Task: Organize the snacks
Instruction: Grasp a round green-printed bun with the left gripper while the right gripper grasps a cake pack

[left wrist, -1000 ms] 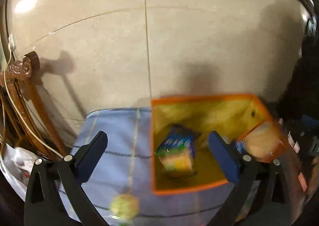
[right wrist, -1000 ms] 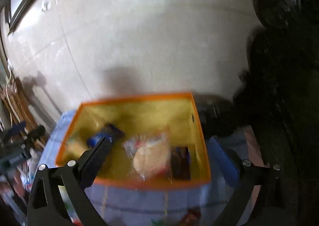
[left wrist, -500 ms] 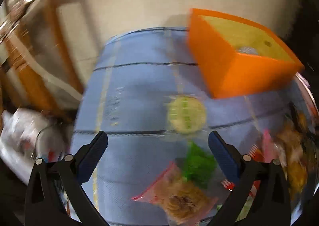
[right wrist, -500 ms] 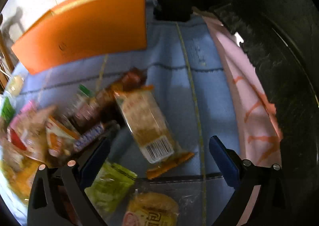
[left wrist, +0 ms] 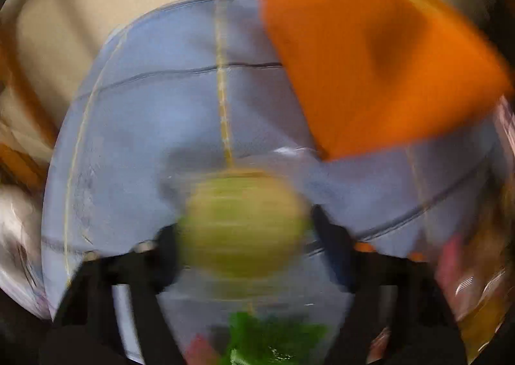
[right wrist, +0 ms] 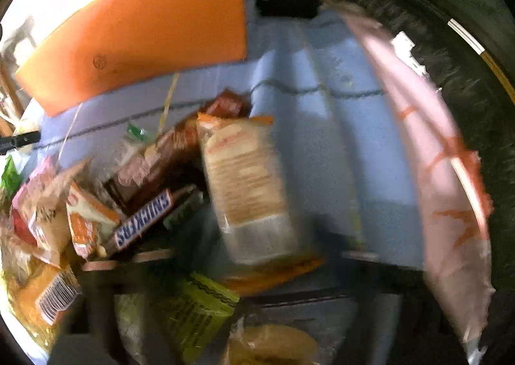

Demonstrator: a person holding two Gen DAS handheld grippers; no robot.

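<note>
Snacks: the round yellow-green wrapped snack (left wrist: 241, 226) sits between the left gripper (left wrist: 243, 236)'s closing jaws, contact blurred; the clear-wrapped beige cracker pack (right wrist: 248, 184), long axis twelve-to-six, lies between the right gripper (right wrist: 254, 255)'s closing jaws, grip unclear.

Readable text is limited to one item. In the right wrist view, a brown candy bar (right wrist: 145, 220) carries the brand name "SNICKERS" in blue block letters on a white field; it lies in the snack pile just to the left of the jaws. A barcode label (right wrist: 58, 295) sits on an orange packet farther left of the jaws; its digits are too blurred to read. The tall cracker packet (right wrist: 248, 191) between the jaws bears lines of print, illegible through motion blur. The left wrist view shows no legible text.
</note>
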